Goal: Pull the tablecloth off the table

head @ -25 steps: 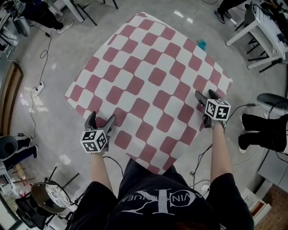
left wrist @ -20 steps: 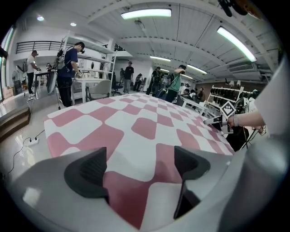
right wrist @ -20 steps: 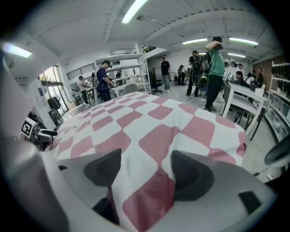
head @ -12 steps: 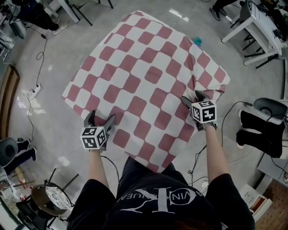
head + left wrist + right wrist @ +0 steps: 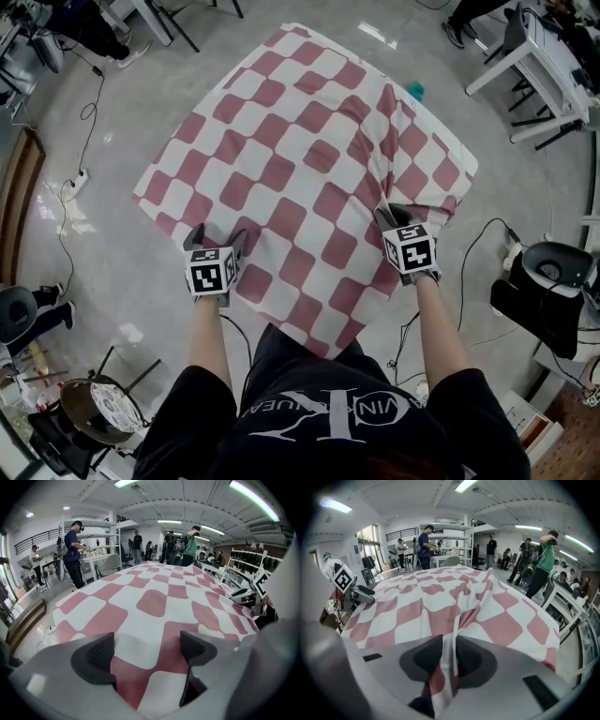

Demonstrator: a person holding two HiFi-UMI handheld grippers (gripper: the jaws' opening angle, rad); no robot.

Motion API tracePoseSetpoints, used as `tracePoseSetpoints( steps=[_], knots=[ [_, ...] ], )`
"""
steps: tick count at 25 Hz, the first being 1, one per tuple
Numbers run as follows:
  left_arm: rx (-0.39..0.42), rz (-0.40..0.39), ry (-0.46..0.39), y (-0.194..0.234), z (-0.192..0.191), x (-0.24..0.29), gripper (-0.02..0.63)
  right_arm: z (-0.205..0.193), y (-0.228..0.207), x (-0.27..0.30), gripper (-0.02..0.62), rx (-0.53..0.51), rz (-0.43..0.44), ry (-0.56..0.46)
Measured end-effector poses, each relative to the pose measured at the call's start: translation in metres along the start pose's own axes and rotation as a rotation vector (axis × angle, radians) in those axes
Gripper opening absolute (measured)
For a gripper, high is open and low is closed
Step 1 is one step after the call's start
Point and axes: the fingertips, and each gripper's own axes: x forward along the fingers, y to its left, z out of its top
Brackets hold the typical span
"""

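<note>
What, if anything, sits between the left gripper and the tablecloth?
Nothing visible. The left gripper holds its jaws apart right over the tablecloth, with bare cloth between them, not pinched. The right gripper has just been closing its jaws and now pinches a raised fold of the cloth.

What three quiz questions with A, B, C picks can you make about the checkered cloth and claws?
1. Where is the tablecloth bunched up?
A) by the right claw
B) by the left claw
C) nowhere

2. What colours are its squares?
A) blue and white
B) pinkish-red and white
C) green and yellow

3. How is the left claw?
A) shut on cloth
B) holding a cup
C) open

1 A: a ridge rises from the right claw, which has just been closing and pinches it.
2 B: every view shows it.
3 C: its jaws stand apart over flat cloth.
</note>
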Motion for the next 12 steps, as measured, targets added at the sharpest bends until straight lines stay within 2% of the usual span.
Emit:
tracePoseSetpoints(
  steps=[3,12],
  knots=[
    [-0.001,0.004,0.018,-0.006,0.001,0.0,0.415,0.0,-0.001,0.0,0.1,0.0,0.001,-0.004],
    [-0.041,0.024,0.023,-0.025,-0.002,-0.003,0.216,-0.003,-0.003,0.002,0.1,-0.009,0.006,-0.012]
  ],
)
